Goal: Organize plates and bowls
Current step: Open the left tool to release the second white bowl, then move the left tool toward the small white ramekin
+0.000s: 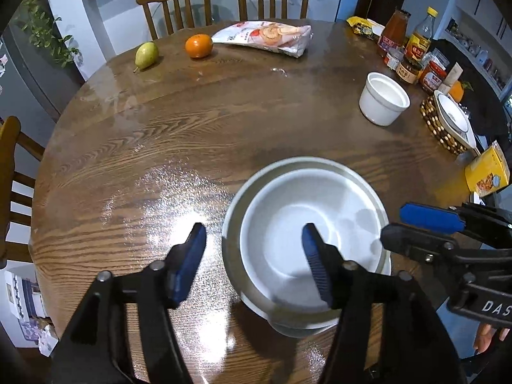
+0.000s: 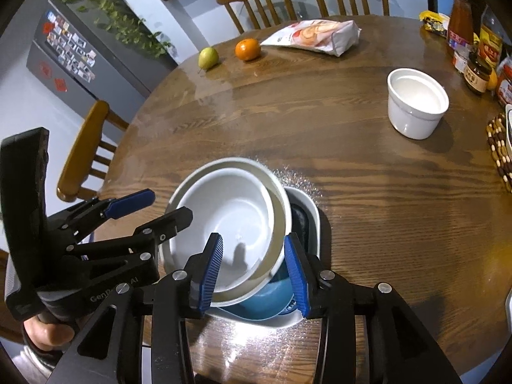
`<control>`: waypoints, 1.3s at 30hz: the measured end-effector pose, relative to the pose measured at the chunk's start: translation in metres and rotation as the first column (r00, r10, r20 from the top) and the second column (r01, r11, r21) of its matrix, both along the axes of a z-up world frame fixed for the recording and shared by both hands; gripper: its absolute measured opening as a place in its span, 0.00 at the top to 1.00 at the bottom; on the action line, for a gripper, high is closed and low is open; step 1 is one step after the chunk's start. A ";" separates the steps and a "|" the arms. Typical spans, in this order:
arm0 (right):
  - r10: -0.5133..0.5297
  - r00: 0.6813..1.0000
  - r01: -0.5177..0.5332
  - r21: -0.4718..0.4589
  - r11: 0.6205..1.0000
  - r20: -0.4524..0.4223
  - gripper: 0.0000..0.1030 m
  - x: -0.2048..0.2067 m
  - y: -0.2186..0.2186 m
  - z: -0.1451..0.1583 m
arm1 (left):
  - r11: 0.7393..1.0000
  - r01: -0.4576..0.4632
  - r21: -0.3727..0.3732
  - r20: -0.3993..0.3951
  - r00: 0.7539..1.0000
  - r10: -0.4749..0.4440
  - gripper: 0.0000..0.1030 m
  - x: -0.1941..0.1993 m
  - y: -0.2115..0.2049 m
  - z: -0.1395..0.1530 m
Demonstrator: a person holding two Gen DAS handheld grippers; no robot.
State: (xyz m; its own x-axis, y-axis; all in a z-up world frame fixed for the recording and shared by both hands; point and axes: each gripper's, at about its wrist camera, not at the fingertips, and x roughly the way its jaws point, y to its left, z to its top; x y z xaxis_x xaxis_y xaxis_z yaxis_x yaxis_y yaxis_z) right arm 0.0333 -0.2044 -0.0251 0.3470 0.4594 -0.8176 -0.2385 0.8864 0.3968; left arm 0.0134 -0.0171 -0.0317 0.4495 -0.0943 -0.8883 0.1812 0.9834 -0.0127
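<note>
A stack of dishes sits near the front of the round wooden table: a white bowl nested in a larger white bowl, which in the right wrist view rests tilted on a blue bowl in a white dish. My left gripper is open, its right finger over the bowl's inside, its left finger outside. My right gripper is open and straddles the near rim of the stack. A white straight-sided cup-like bowl stands apart at the right, also in the right wrist view.
A pear, an orange and a snack bag lie at the table's far side. Sauce bottles and jars crowd the right edge beside a beaded mat with a white dish. Wooden chairs surround the table.
</note>
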 end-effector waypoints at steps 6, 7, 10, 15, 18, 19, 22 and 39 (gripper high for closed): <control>-0.043 0.999 0.042 0.029 0.999 0.021 0.61 -0.003 -0.018 0.009 | 1.000 0.024 -0.005 0.018 1.000 -0.024 0.21 0.006 -0.013 0.010; -0.053 0.998 0.053 0.031 0.998 0.022 0.61 -0.004 -0.022 0.009 | 0.999 0.035 -0.005 0.015 0.999 -0.035 0.17 0.008 -0.017 0.010; -0.089 0.996 0.088 0.026 0.996 0.028 0.60 -0.006 -0.036 0.012 | 0.998 0.064 -0.007 -0.001 0.998 -0.064 0.17 0.013 -0.028 0.007; -0.163 0.986 0.162 0.017 0.987 0.040 0.41 -0.012 -0.066 0.018 | 0.994 0.110 -0.011 -0.016 0.994 -0.111 0.15 0.020 -0.047 0.008; -0.223 0.973 0.223 0.000 0.975 0.060 0.30 -0.017 -0.084 0.022 | 0.992 0.126 -0.022 -0.015 0.992 -0.126 0.00 0.025 -0.058 0.011; -0.233 0.971 0.233 -0.001 0.972 0.061 0.30 -0.016 -0.088 0.023 | 0.991 0.131 -0.024 -0.013 0.991 -0.131 0.01 0.028 -0.061 0.012; -0.271 0.961 0.271 0.007 0.963 0.060 0.30 -0.018 -0.102 0.023 | 0.989 0.149 -0.018 -0.010 0.989 -0.149 0.01 0.032 -0.072 0.013; -0.324 0.945 0.323 0.027 0.946 0.048 0.30 -0.005 -0.142 0.019 | 0.986 0.166 -0.035 -0.021 0.986 -0.166 0.01 0.056 -0.106 0.015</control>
